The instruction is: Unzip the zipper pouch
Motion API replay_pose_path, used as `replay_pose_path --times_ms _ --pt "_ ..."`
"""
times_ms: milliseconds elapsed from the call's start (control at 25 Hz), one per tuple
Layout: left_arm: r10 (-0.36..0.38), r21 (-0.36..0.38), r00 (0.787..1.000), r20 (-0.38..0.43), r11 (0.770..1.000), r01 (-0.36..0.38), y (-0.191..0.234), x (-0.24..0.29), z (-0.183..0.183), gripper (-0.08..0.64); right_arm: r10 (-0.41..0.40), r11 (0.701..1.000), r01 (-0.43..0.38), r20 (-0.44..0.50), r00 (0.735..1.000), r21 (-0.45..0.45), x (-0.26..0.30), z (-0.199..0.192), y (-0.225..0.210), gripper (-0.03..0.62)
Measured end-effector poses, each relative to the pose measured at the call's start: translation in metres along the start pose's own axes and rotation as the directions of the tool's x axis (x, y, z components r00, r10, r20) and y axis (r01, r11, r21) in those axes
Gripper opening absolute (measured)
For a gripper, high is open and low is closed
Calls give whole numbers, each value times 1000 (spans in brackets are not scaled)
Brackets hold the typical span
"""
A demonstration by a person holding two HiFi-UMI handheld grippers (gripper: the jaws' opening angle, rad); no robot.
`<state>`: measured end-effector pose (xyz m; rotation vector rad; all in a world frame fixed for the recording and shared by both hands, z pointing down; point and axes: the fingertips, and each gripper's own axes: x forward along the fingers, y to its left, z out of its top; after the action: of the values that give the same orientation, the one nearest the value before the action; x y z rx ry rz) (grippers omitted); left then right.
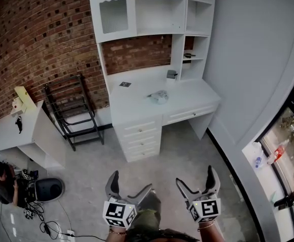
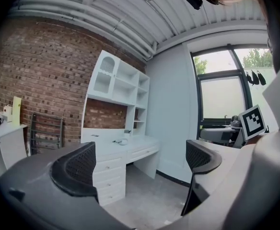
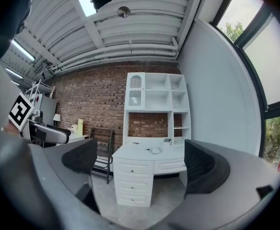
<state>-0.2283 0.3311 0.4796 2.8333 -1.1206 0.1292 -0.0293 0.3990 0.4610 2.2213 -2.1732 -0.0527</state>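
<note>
No words, labels, brands or numbers can be read in any view

A study-like room: white desk (image 1: pixel 137 105) with hutch shelves (image 1: pixel 152 9) against a brick wall (image 1: pixel 41 34).

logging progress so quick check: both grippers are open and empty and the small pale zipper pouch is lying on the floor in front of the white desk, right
Not quite. The small pale zipper pouch lies on top of the white desk, not on the floor; the head view shows it. The rest holds: the left gripper and the right gripper are both open and empty.
</note>
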Motion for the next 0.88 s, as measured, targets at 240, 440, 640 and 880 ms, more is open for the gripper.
replay_pose_path --times_ms 240,440,640,880 --pt "-11 10 1000 10 1000 11 28 54 16 568 -24 999 24 8 1000 25 49 5 -24 565" --pt "-23 35 999 32 999 22 58 98 39 568 -26 999 26 17 1000 20 94 13 -36 565" --pt "-23 45 999 34 999 21 88 139 52 568 -27 999 27 4 1000 29 139 12 -46 565" --pt "-63 44 998 -7 997 64 107 184 46 568 -34 999 34 -13 999 39 193 7 -57 564"
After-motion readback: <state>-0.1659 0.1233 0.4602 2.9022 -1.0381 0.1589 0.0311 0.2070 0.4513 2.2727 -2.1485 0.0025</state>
